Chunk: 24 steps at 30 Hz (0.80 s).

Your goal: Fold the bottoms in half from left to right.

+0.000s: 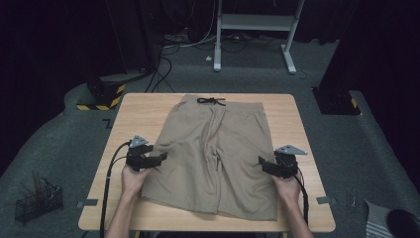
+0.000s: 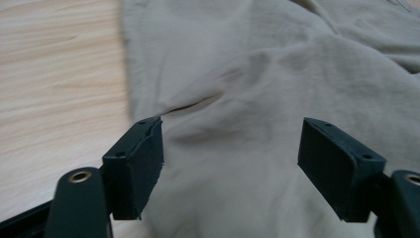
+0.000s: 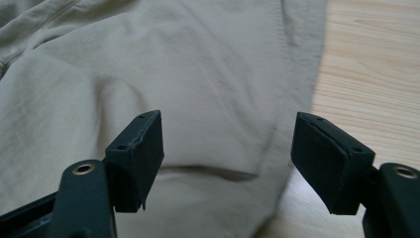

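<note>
The khaki shorts (image 1: 213, 153) lie flat mid-frame on the table (image 1: 136, 111). The left claw (image 1: 162, 157) and right claw (image 1: 261, 161), both wide open and empty, flank the outer leg seams. Pinch both seams level, taking every layer, before lifting or folding.

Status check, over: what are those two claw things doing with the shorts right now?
Left gripper open at the khaki shorts' left edge. Right gripper open at the right edge. Shorts flat on wooden table, ungripped. Nothing in the way.
</note>
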Available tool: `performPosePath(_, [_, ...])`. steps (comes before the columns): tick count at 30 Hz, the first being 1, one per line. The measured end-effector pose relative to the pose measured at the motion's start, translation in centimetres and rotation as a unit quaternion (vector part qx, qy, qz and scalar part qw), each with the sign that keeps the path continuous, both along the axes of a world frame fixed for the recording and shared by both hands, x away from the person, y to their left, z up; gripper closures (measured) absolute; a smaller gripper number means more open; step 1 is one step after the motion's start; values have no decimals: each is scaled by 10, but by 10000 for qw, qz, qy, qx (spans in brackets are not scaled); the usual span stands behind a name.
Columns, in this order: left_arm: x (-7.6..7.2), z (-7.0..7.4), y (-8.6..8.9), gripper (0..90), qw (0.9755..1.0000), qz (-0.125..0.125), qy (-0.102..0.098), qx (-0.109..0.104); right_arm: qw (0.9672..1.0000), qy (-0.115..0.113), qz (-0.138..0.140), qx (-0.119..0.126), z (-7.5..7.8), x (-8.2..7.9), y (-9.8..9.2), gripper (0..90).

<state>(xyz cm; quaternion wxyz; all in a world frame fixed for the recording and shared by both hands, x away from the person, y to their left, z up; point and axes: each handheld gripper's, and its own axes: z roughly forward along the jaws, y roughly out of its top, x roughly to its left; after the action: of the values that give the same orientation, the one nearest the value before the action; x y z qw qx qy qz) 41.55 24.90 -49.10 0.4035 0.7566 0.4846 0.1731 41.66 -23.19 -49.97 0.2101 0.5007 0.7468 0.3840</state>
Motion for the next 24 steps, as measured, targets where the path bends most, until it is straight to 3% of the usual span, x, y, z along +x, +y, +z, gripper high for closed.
performPosePath(3, [6, -2, -14, 263, 9999, -91, 38, 85, 10000, 17, 56, -16, 0, 4, 7, 292])
performPosePath(8, [10, -7, -26, 267, 9999, -119, 99, 48, 9999, 61, 110, -11, -2, 9, 13, 295])
performPosePath(18, [17, -27, -43, 264, 9978, -35, 320, 573, 9991, 205, 209, -296, -14, 16, 32, 303])
performPosePath(24, [13, -33, -44, 267, 9981, 20, 140, 605, 9975, 256, 266, -602, -23, 14, 35, 306])
